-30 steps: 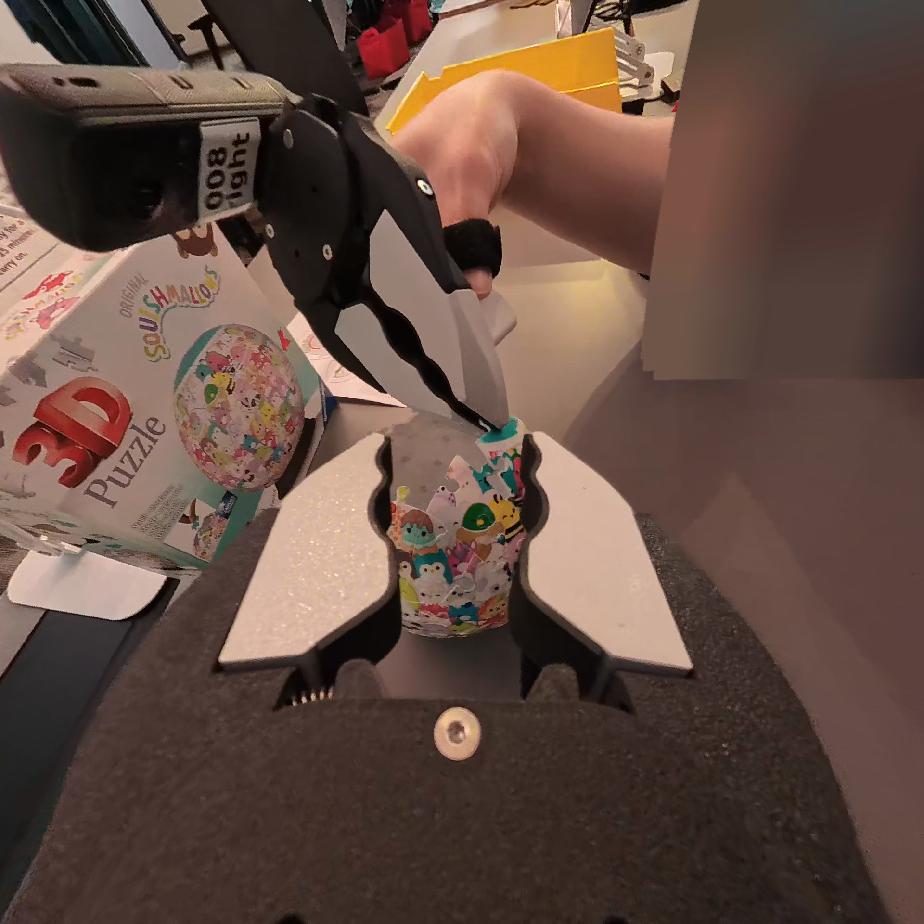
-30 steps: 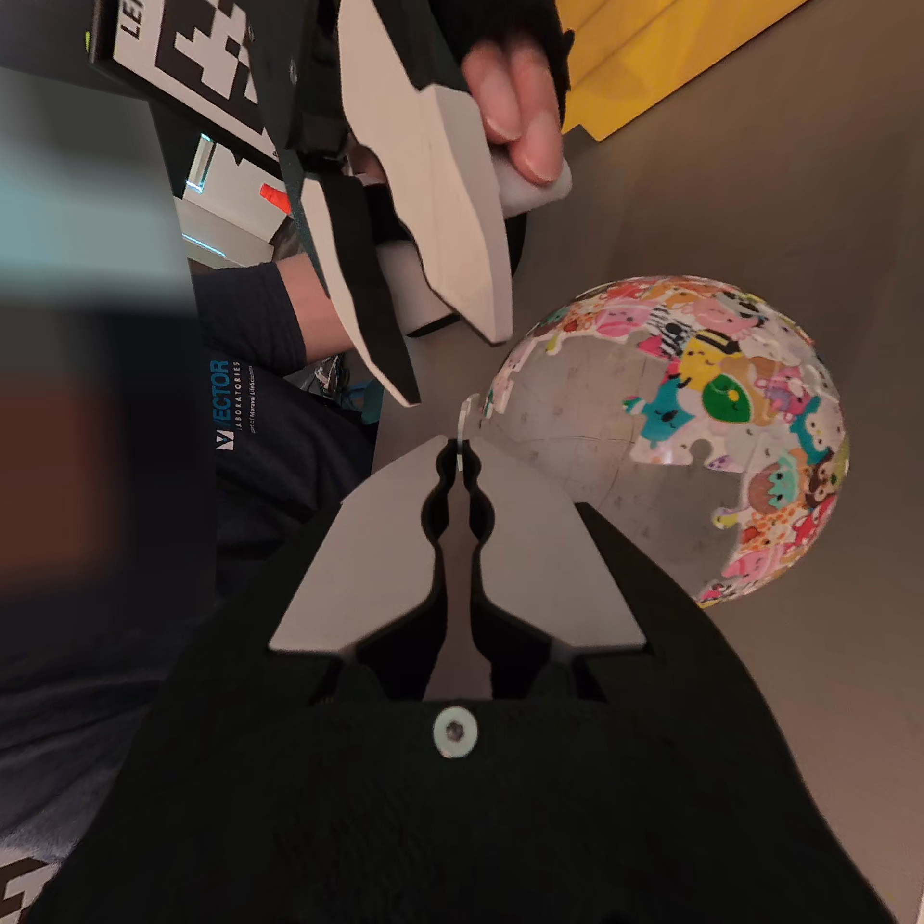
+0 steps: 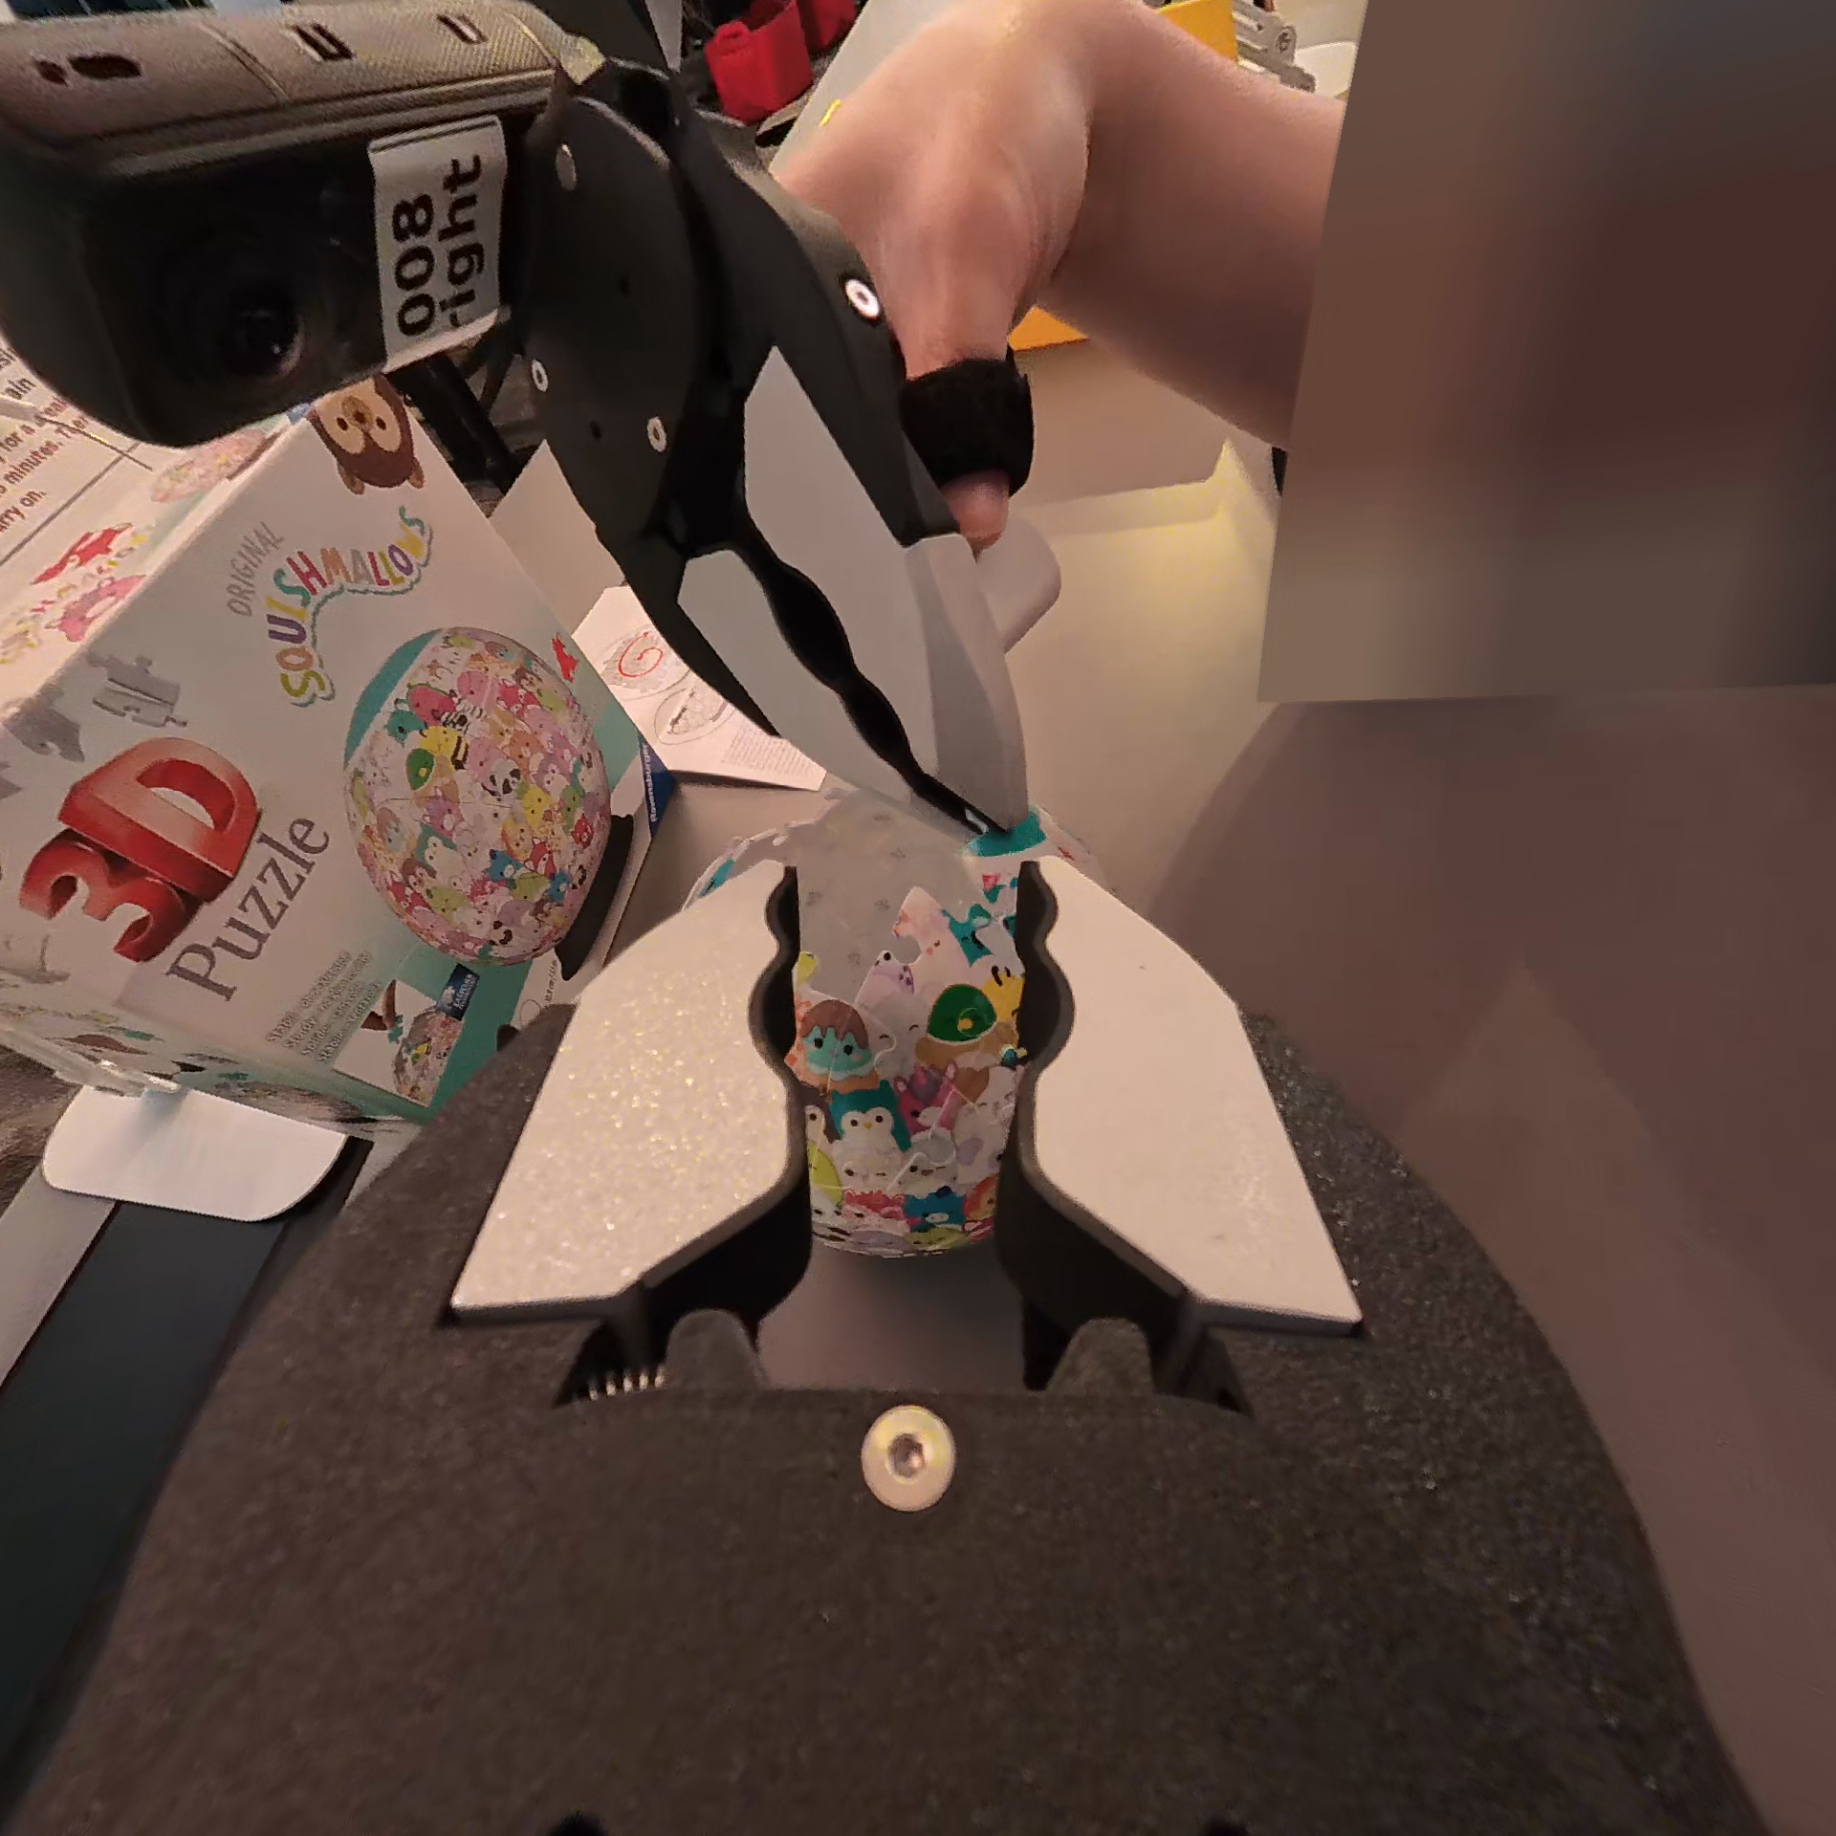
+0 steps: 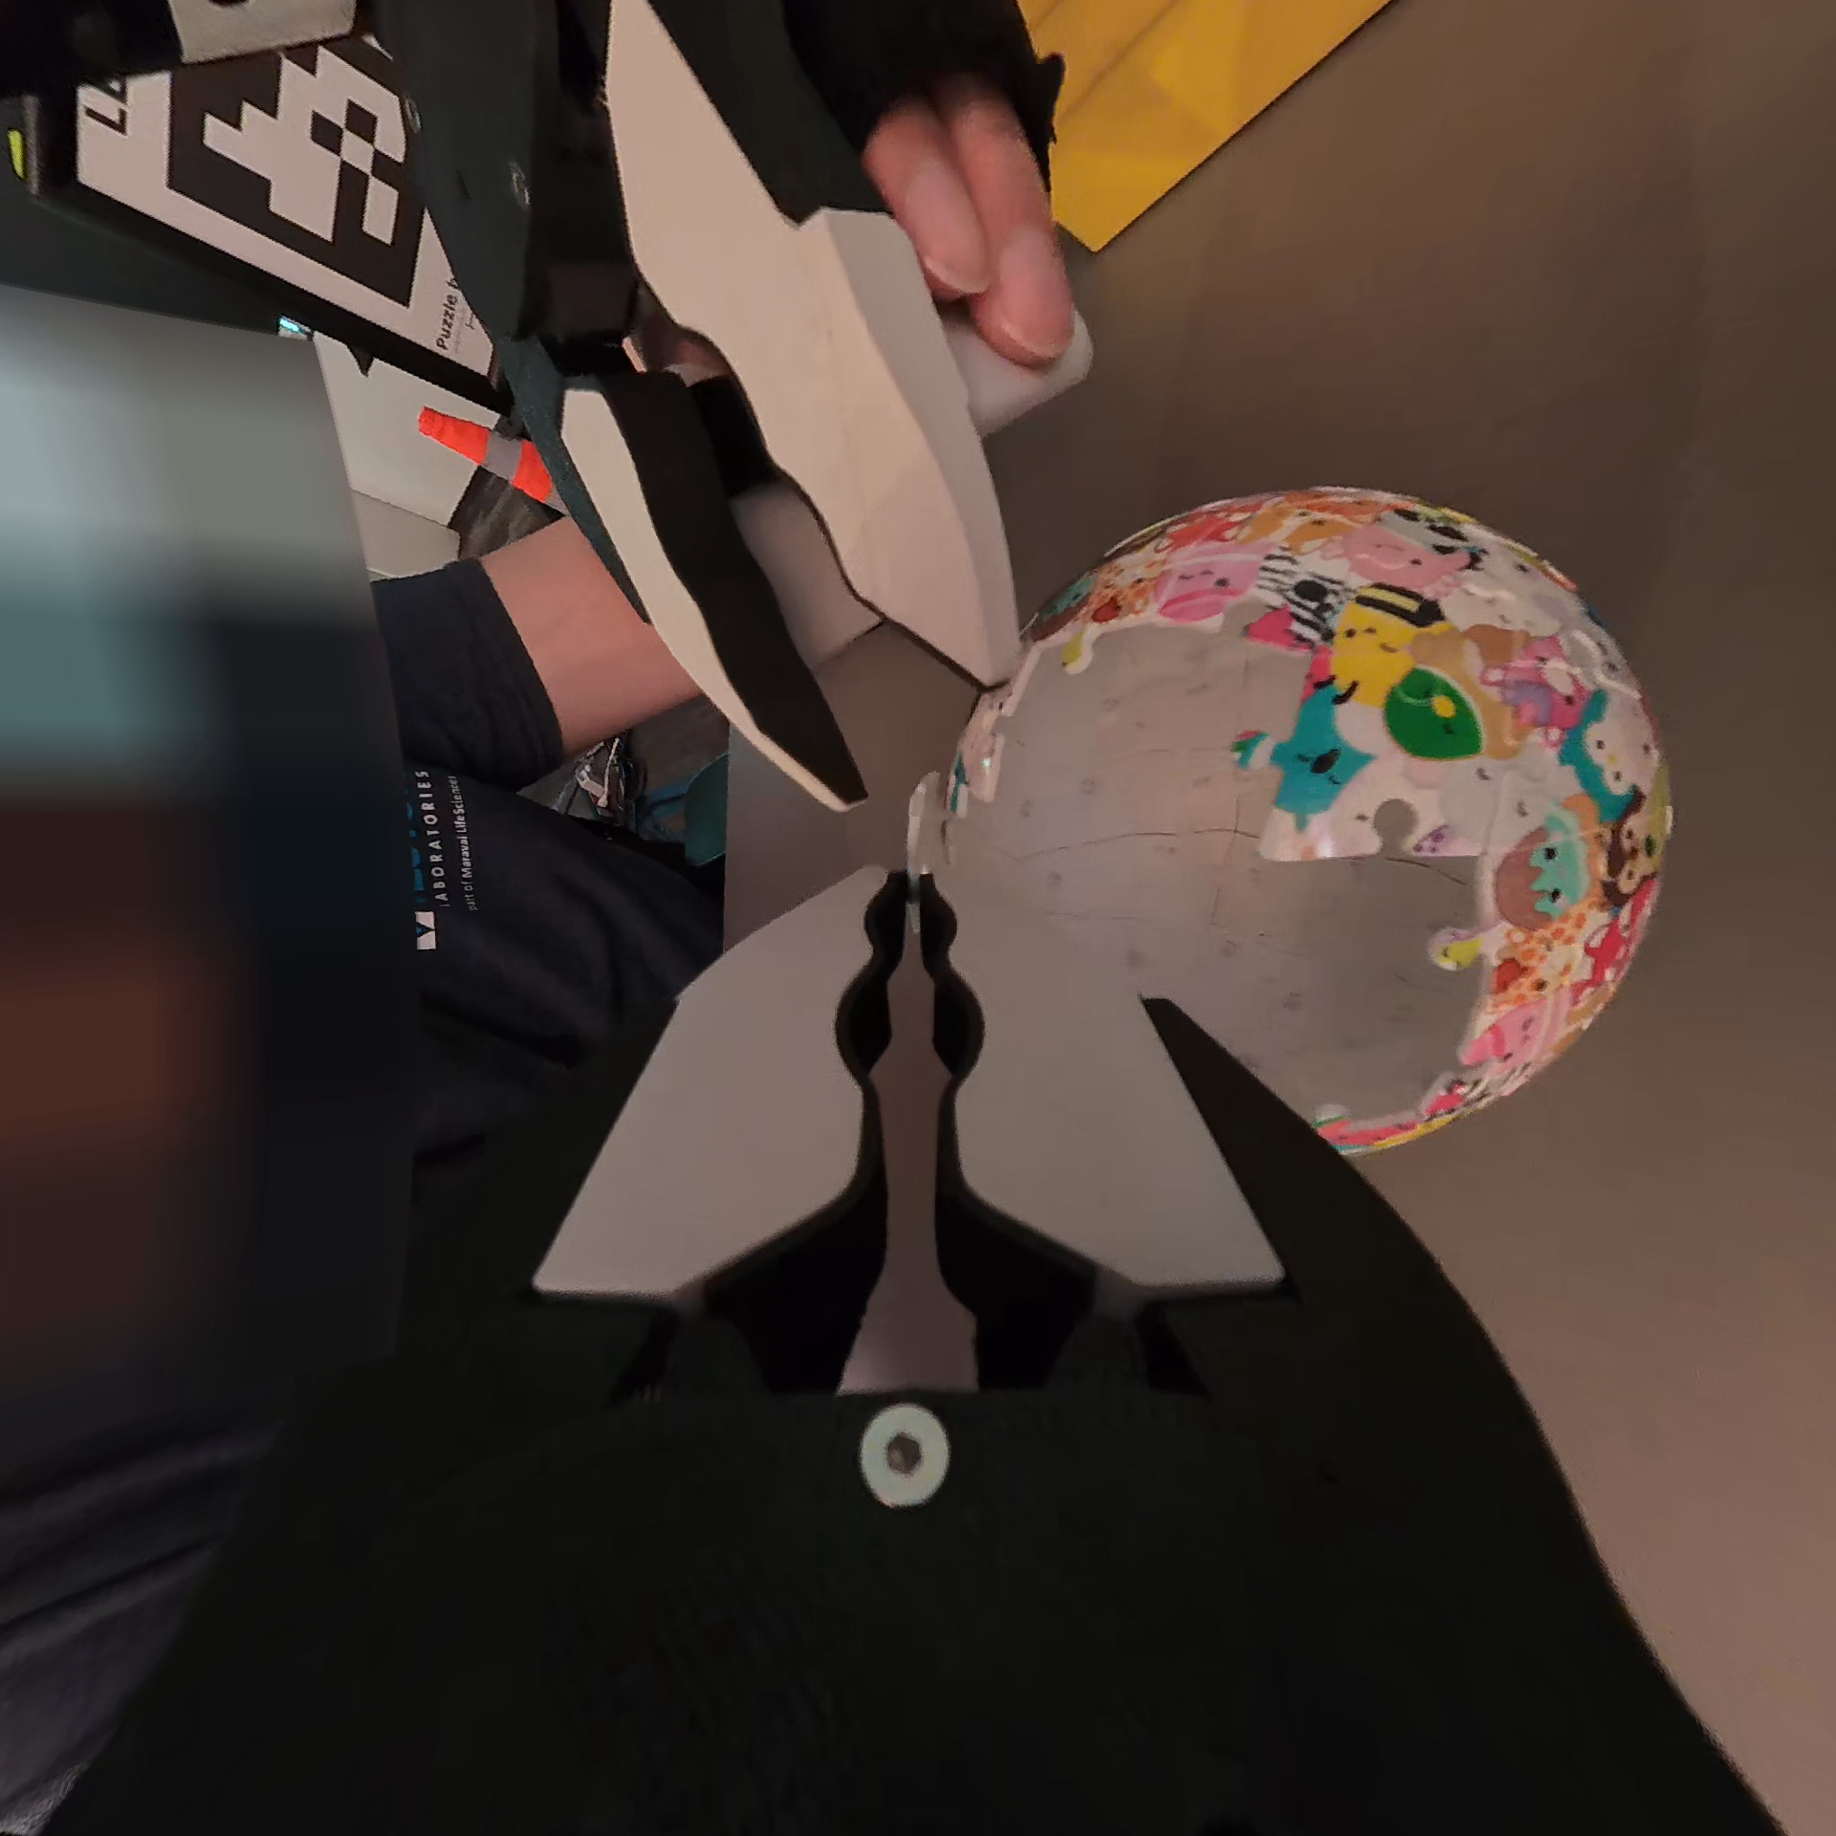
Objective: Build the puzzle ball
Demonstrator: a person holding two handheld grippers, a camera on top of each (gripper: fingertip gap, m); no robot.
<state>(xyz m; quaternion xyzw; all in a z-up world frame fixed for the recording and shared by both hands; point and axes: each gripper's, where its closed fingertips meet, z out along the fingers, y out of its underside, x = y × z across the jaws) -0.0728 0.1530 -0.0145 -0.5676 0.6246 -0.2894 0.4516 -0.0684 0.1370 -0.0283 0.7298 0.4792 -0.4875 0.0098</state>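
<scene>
Each gripper (image 3: 904,884) is built of a black foam-clad body, pale grey angular fingers (image 3: 636,1093) with wavy black pads and a silver screw (image 3: 907,1457); a dark sleeve (image 4: 467,676) is worn.

Grey worktop (image 3: 1143,636), bare at right. Far left on it: printed carton (image 3: 298,795), tilted, showing a multicoloured sphere picture and lettering. A white cardboard flap (image 3: 189,1162) sticks out from under the carton's near edge. Just behind the carton lies a white leaflet (image 3: 695,695), flat, with line drawings and one red mark. Far left edge: corner of another printed sheet (image 3: 30,457), mostly cut off. Top background: red items (image 3: 735,40), blurred, can't tell what. Right wrist view: yellow bin (image 4: 1192,119) at the top on the worktop, partly out of frame. Orange-and-grey striped item (image 4: 487,462) at upper left against a white surface. Small teal object (image 4: 700,815) lower down, unclear.
</scene>
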